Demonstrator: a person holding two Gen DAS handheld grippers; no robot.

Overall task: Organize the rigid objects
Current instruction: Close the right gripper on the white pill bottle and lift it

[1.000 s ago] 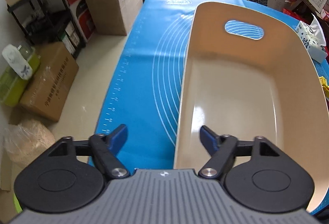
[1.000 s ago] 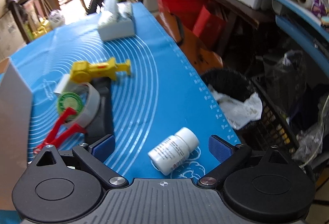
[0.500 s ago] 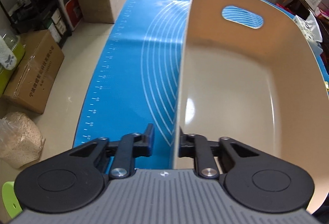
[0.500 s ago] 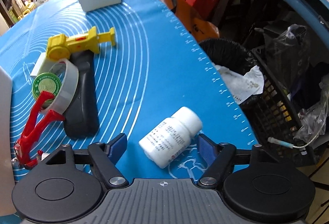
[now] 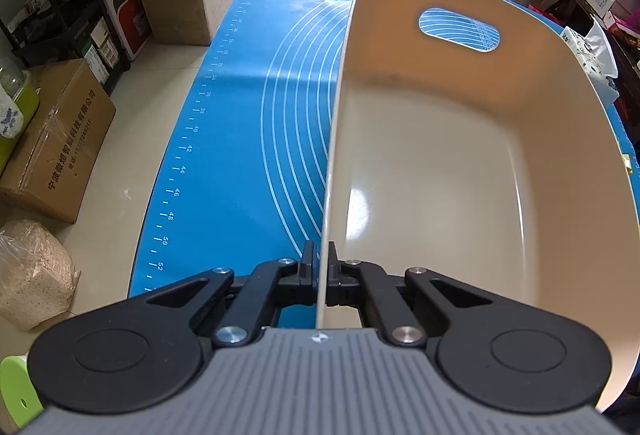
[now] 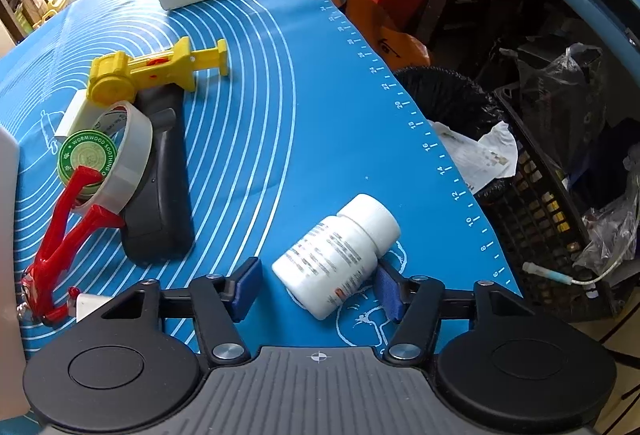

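Tongs on my left (image 5: 319, 267) pinch the near wall of the empty beige bin (image 5: 568, 171) on the blue-matted surface (image 5: 256, 139), so I'd keep it steady while my right tongs (image 6: 318, 285), parted around the lying white bottle (image 6: 340, 255), close squarely across its body.

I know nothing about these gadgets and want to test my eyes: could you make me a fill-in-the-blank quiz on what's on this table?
1. The left tool is shut on the rim of the beige plastic ___.
2. The white plastic pill bottle lies on its ___ between the open right tool's fingers.
3. The round green tin sits inside a roll of ___.
4. The mat under everything is ___.

Missing words: basket; side; tape; blue
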